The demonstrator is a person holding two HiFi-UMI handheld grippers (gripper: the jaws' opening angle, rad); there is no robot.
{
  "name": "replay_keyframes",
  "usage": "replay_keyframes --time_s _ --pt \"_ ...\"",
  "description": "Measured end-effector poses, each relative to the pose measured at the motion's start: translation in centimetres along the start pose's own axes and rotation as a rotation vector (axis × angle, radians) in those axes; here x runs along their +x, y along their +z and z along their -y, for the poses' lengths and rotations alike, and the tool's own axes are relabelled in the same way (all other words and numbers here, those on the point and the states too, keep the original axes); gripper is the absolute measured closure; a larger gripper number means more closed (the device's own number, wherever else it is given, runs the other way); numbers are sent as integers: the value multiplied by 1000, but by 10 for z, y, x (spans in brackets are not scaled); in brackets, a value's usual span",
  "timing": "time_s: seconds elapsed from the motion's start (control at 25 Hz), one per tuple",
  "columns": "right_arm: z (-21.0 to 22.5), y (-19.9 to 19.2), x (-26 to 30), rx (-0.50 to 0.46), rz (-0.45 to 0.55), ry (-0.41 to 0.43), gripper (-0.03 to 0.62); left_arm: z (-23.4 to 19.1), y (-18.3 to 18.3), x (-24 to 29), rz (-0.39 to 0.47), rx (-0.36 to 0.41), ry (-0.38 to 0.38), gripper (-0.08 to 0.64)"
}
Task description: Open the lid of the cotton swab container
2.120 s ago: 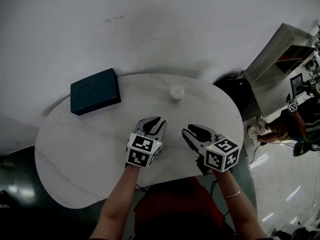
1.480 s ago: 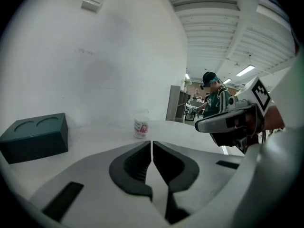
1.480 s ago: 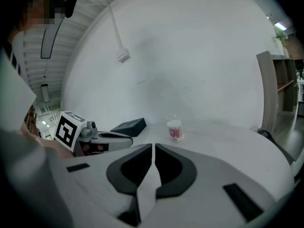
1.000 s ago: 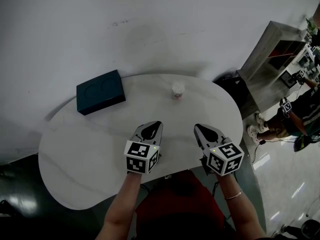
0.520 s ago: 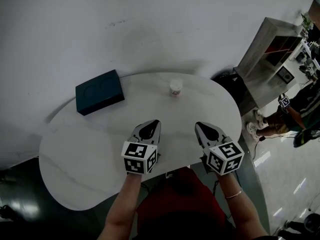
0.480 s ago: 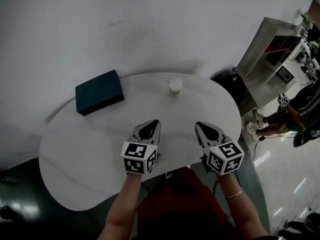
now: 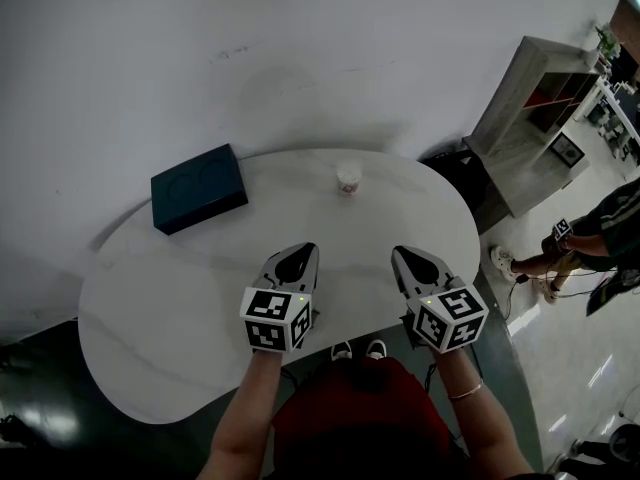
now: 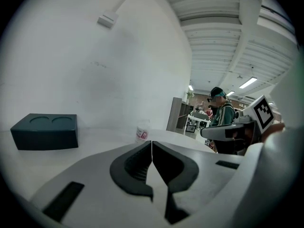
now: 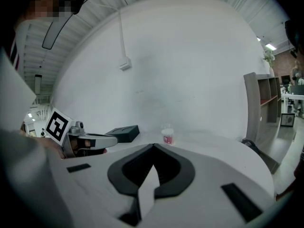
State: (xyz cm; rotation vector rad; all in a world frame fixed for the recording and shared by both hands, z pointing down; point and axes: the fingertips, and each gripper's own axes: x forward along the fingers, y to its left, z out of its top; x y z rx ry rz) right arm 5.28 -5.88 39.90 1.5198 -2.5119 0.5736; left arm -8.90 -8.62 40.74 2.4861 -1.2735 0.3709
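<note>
The cotton swab container point(image 7: 347, 178) is a small clear cup with a red label, standing upright near the far edge of the white table point(image 7: 180, 308). It also shows in the left gripper view as the container point(image 8: 142, 132) and in the right gripper view as the container point(image 9: 167, 135). My left gripper point(image 7: 304, 253) and right gripper point(image 7: 403, 255) hover side by side over the near part of the table, well short of the container. Both are shut with nothing between their jaws. The container's lid is on.
A dark teal box point(image 7: 198, 188) with two round recesses lies at the table's far left. A white wall rises behind the table. A grey shelf unit point(image 7: 545, 118) stands to the right, and a person point(image 7: 590, 243) is beyond it on the floor.
Both grippers have drifted slightly nearer to me and stay shut. The head view has shifted a little, and the container has not moved.
</note>
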Motion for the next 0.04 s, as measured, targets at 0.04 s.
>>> replay_keyframes --time_s 0.04 --pt "0 0 -1 2 2 -1 577 0 0 0 1 0 0 531"
